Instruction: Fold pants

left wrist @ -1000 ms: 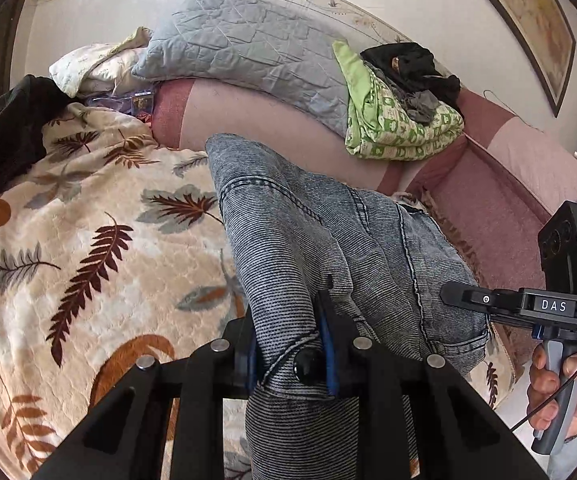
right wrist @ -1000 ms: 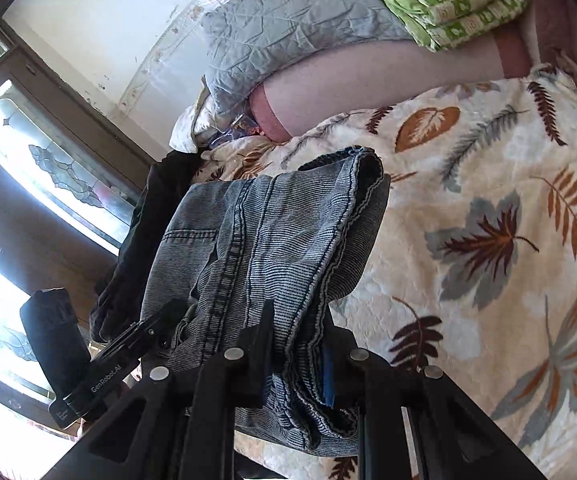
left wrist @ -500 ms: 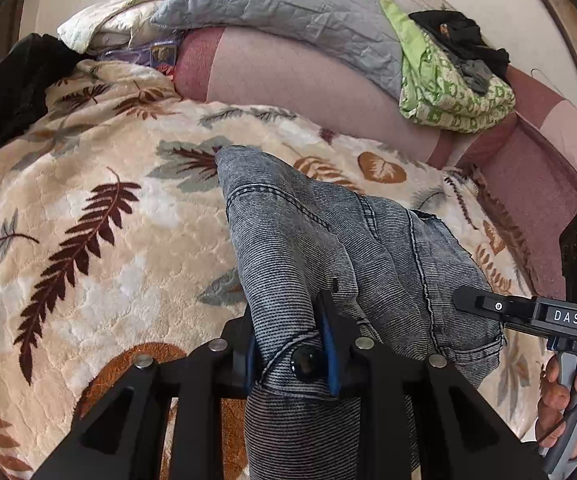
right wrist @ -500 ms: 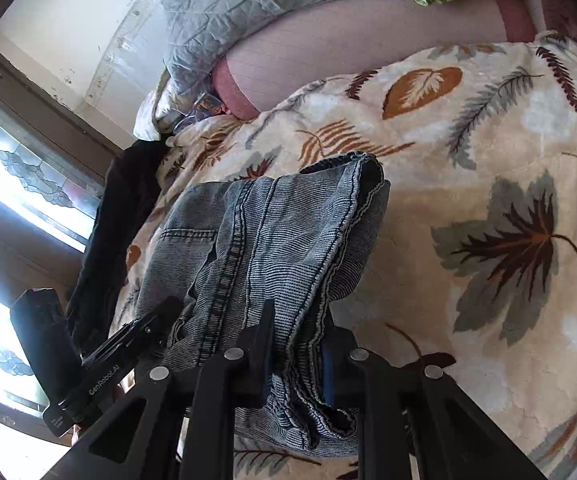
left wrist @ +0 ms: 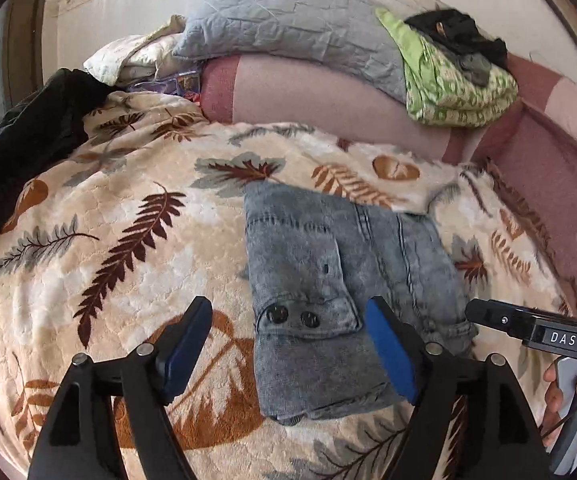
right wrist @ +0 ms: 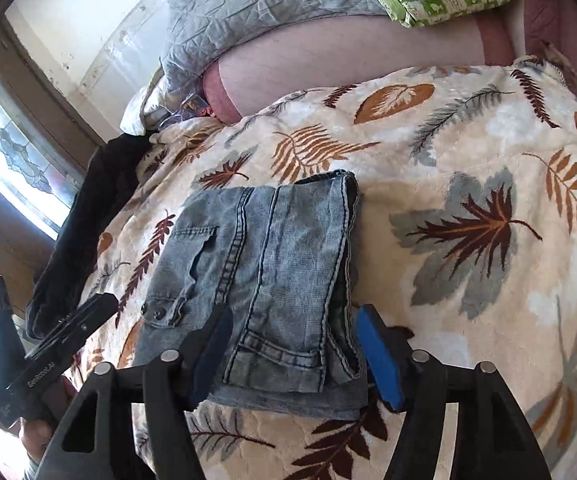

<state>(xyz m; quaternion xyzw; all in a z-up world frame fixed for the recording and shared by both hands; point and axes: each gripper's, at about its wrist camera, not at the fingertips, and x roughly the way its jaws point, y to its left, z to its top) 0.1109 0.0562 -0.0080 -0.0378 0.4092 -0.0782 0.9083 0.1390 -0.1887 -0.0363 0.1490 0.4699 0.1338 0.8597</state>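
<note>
A bed covered by a cream plush blanket printed with brown and grey leaves (left wrist: 128, 240) fills both views, with a pink bolster (left wrist: 308, 96) along its far edge and a quilted grey pillow (left wrist: 288, 28) and a folded green patterned cloth (left wrist: 456, 84) stacked on that bolster. The faded grey-blue denim pants (left wrist: 328, 288) lie folded into a compact stack in the middle of the blanket, on the near side of the bolster, their two-buttoned flap facing up.

The left tongs (left wrist: 288, 344) stand wide open, blue pads on either side of the near edge of the pants and gripping nothing. The right tongs (right wrist: 292, 348) are likewise spread open over the near edge of the stack, empty.

The fold looks essentially finished, so the step in hand is a clean release. To do it well, both tongs should draw straight back towards the person, away from the bolster, with pads kept apart so that no pad snags a hem or drags the top layer. If the edges look uneven, a light press on the thick side seam would settle the stack.

A second ago both tongs were clamped on the denim and held it raised above the blanket; now the pants rest flat and both tongs have let go.
</note>
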